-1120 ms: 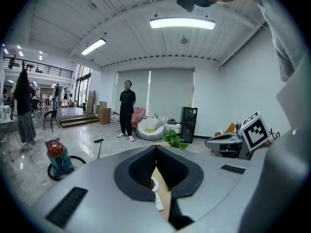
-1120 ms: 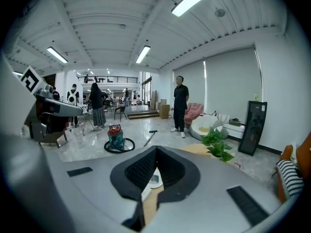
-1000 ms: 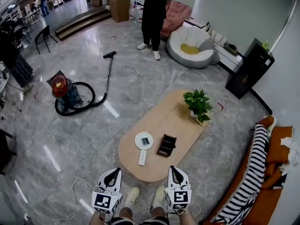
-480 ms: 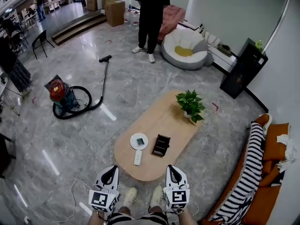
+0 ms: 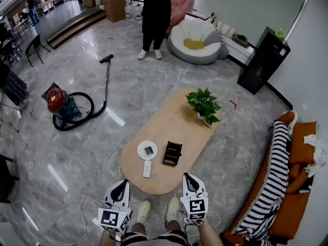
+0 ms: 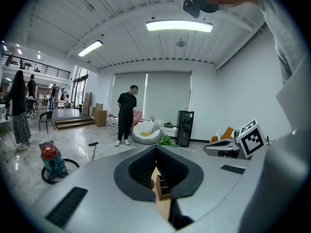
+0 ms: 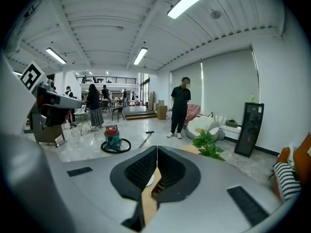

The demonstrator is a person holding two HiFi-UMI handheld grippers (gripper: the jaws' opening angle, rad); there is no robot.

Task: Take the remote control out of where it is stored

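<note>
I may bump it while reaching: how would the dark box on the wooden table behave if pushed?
The dark box looks small and low, so it is probably light and would slide on the smooth table rather than tip. Its straight walls suggest stiff, not floppy.

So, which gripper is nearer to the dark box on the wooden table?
Right. The right gripper hangs by the near edge of the table, close to the dark box; the left gripper is farther, off to the box's left.
</note>
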